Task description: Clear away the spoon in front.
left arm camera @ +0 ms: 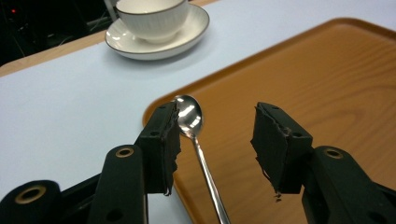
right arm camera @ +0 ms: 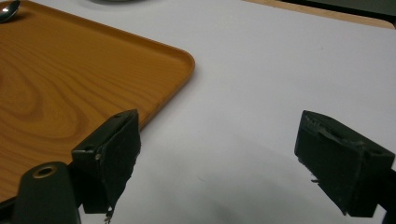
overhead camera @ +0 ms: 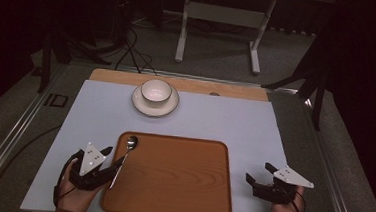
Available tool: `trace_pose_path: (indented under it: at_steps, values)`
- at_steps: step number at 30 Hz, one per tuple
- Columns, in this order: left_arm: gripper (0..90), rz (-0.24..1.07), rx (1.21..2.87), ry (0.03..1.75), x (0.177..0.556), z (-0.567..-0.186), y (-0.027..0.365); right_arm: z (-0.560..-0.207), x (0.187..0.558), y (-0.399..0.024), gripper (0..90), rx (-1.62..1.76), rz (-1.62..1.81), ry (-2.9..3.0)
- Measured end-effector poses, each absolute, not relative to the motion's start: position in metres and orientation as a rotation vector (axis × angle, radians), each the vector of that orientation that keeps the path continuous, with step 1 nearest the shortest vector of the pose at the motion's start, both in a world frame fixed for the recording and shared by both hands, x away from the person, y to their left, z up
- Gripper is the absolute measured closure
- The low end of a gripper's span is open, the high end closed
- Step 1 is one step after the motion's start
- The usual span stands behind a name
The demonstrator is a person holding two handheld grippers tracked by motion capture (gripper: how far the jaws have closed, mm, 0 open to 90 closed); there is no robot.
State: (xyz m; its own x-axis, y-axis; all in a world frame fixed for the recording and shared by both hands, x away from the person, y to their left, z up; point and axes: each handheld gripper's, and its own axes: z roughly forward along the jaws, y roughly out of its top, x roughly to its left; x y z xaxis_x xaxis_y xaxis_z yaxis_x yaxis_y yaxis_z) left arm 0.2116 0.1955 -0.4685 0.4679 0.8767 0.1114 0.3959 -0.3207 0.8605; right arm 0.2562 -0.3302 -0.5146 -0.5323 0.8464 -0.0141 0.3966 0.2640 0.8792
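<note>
A metal spoon [overhead camera: 131,143] lies along the left side of a wooden tray [overhead camera: 180,185], bowl end pointing away from me. My left gripper [overhead camera: 113,157] is at the tray's left edge, around the spoon's handle. In the left gripper view the spoon [left arm camera: 189,116] runs between the open jaws of that gripper [left arm camera: 215,122], close to the left pad, and rests on the tray [left arm camera: 327,84]. My right gripper [overhead camera: 257,171] rests open on the white mat just right of the tray; its own view shows that gripper [right arm camera: 219,126] with nothing between the jaws.
A white cup [overhead camera: 155,90] stands on a saucer [overhead camera: 155,107] at the back of the white mat [overhead camera: 225,123], beyond the tray. The cup [left arm camera: 152,18] and saucer [left arm camera: 187,35] lie ahead of the left gripper. A table frame and cables stand on the floor behind.
</note>
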Motion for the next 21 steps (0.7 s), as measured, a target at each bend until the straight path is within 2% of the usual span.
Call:
trace_pose_path:
  at_steps: [15,21]
  values:
    - [45.8,0.737,1.83,1.1,0.239,-0.45,0.211,-0.514,0.256,-0.33,14.2,1.126,1.211,2.047]
    - [45.2,0.725,1.77,1.17,0.256,-0.451,0.23,-0.514,0.256,-0.331,14.2,1.126,1.213,2.046]
